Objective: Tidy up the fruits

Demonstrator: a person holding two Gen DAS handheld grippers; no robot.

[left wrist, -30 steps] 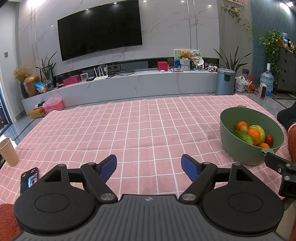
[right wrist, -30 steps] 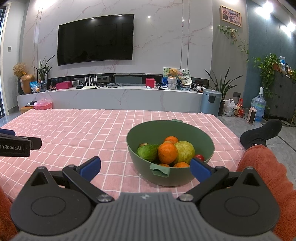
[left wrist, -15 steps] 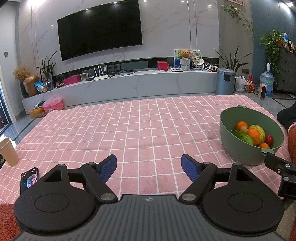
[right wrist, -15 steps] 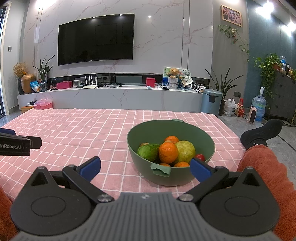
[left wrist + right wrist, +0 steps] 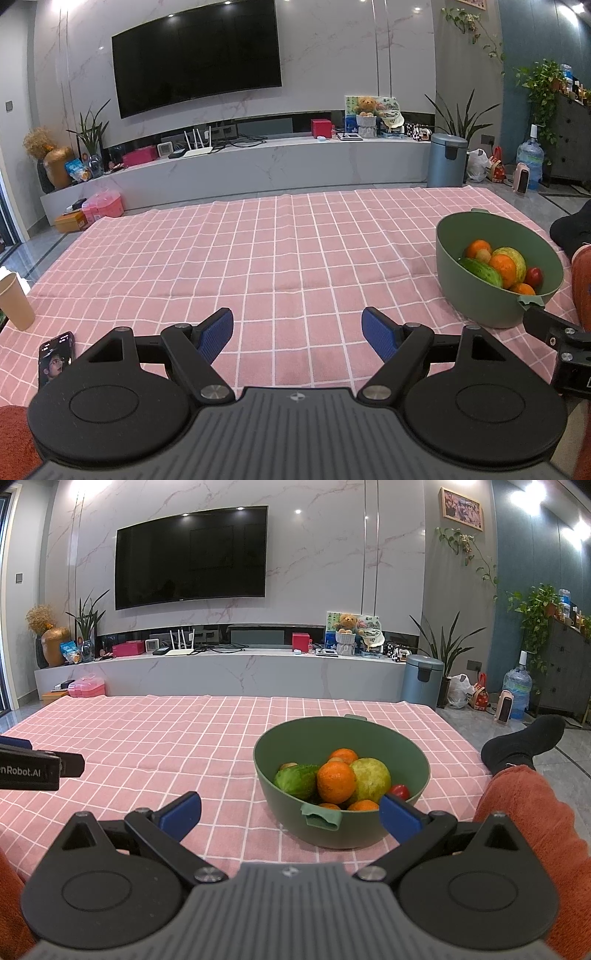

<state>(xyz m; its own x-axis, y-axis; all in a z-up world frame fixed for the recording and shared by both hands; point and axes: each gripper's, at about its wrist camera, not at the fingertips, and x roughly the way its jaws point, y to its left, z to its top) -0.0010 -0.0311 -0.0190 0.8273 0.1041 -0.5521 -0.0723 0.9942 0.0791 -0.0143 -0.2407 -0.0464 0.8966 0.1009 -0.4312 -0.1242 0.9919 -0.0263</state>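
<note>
Both wide open and empty above the cloth (image 5: 295, 251): left gripper (image 5: 297, 334), right gripper (image 5: 290, 812) facing fruit-filled bowl (image 5: 369, 734).

Both the left gripper (image 5: 297, 335) and right gripper (image 5: 290, 811) have black arms, blue ribbed pads, silver screws and a grey ridged body.
</note>
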